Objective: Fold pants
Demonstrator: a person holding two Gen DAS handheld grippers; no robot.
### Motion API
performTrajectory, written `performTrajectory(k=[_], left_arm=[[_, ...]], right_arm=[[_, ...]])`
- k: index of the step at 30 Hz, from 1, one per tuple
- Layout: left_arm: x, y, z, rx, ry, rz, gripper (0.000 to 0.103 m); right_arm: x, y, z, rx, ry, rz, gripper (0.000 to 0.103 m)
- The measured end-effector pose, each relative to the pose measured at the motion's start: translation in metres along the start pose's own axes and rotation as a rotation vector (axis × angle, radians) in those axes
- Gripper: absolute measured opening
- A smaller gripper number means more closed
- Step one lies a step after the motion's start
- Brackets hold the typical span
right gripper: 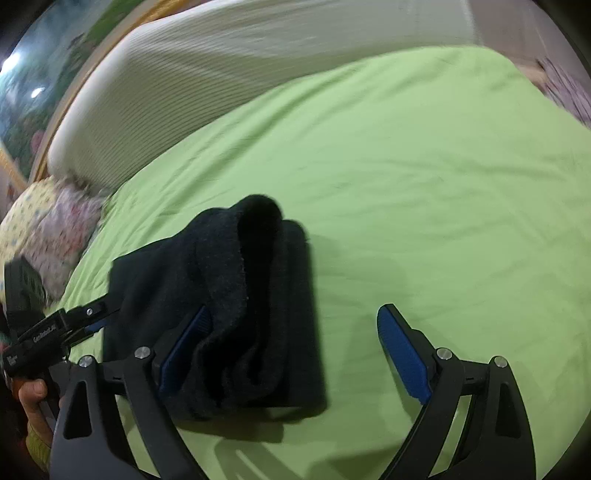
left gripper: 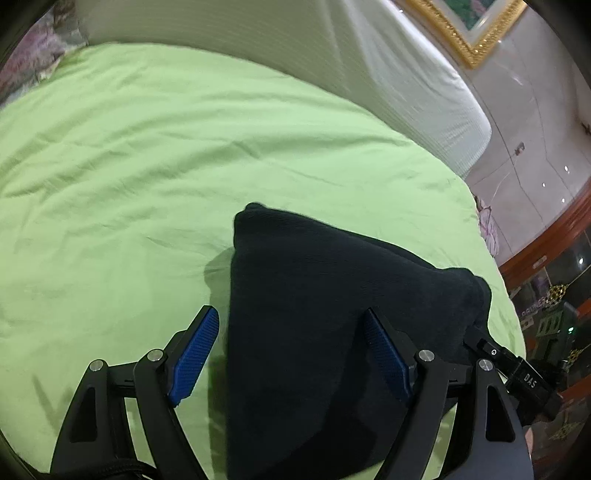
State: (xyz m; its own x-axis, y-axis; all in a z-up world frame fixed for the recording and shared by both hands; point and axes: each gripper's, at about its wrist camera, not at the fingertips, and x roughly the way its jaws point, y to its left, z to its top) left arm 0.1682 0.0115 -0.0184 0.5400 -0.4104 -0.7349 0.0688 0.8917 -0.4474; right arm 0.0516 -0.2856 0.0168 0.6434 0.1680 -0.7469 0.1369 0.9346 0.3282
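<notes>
The dark navy pants (left gripper: pixel 317 317) lie folded into a thick bundle on the green bed sheet (left gripper: pixel 147 166). My left gripper (left gripper: pixel 291 354) is open, its blue-padded fingers (left gripper: pixel 195 354) wide apart, one beside the bundle's left edge and one over its top. In the right wrist view the pants (right gripper: pixel 236 306) show stacked layers with a rolled fold on top. My right gripper (right gripper: pixel 295 354) is open; its left finger (right gripper: pixel 183 354) rests against the bundle and its right finger (right gripper: pixel 404 358) is over bare sheet (right gripper: pixel 424 177). Neither gripper holds cloth.
A white ribbed mattress or cushion (left gripper: pixel 369 74) stands along the far side of the bed. A floral pillow (right gripper: pixel 55 229) lies at the bed's corner. The other gripper (right gripper: pixel 55 328) and a hand show at the left. A gold picture frame (left gripper: pixel 461 33) hangs on the wall.
</notes>
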Motion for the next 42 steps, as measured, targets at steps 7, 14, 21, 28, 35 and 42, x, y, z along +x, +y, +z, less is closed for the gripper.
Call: performTrajectory(k=[7,14,21,28,35,42], left_arm=[[0.026,0.01,0.013,-0.002,0.011,0.03,0.085],[0.016,0.02,0.01,-0.046,0.031,0.012,0.085],[-0.008,0.029,-0.022,-0.136,0.046,-0.051,0.085],[-0.006,0.016,-0.03,-0.081,0.053,-0.036,0.077],[0.003,0.007,-0.03,-0.065,0.053,-0.039,0.054],[-0.013,0.0,-0.033,-0.037,0.021,-0.064,0.036]], right_arm=[[0.006,0.001,0.007,-0.024,-0.023,-0.022,0.096],[-0.006,-0.005,0.0,0.019,-0.011,0.086,0.092],[-0.005,-0.011,-0.012,0.042,0.006,0.184,0.076],[-0.001,-0.009,-0.014,0.046,0.026,0.222,0.071],[0.012,0.001,-0.016,0.023,0.077,0.267,0.066],[0.002,0.012,-0.015,0.0,0.04,0.263,0.054]])
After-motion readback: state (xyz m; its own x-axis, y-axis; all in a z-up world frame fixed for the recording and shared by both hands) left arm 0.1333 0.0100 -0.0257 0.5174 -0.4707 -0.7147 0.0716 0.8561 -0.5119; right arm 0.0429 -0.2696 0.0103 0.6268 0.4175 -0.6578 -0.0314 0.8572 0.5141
